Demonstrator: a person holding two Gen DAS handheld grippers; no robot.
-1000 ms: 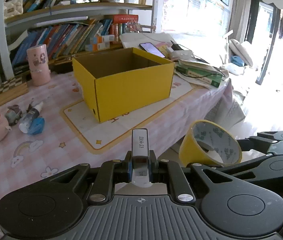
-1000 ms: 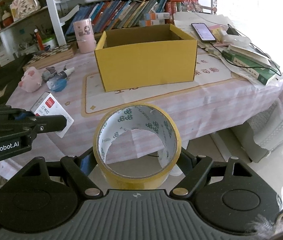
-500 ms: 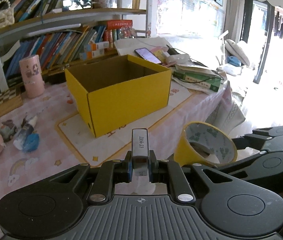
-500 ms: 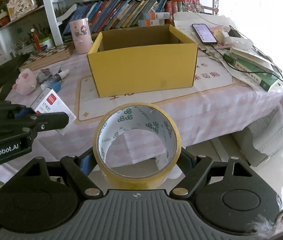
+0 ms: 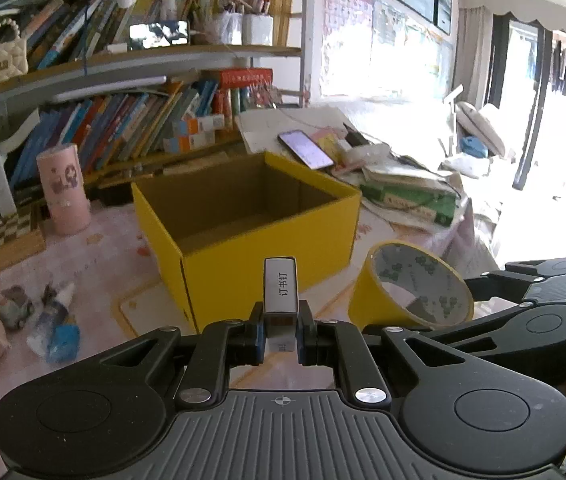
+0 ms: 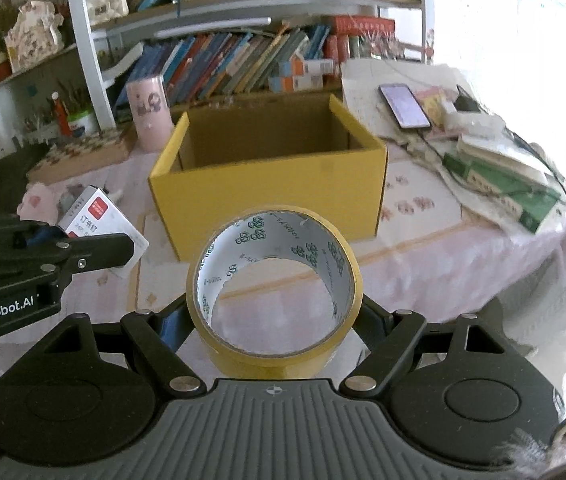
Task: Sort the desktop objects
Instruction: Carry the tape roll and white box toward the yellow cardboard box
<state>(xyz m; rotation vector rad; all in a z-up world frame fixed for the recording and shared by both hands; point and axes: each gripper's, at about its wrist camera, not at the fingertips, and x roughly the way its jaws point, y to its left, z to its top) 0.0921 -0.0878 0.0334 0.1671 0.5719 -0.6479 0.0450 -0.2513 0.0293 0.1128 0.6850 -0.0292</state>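
Clamped between the fingers of the left gripper (image 5: pixel 281 332), a small staple box (image 5: pixel 280 295) is held near the open yellow carton (image 5: pixel 243 216) on the tabletop (image 5: pixel 95 280). A yellow tape roll (image 6: pixel 274 284) is gripped by the right gripper (image 6: pixel 274 320), right of the box.

A crowded bookshelf (image 5: pixel 131 92) stands behind the table (image 6: pixel 455 248) with its pink checked cloth, and a bright, washed-out window (image 5: pixel 367 60), perhaps a doorway, glares at right.
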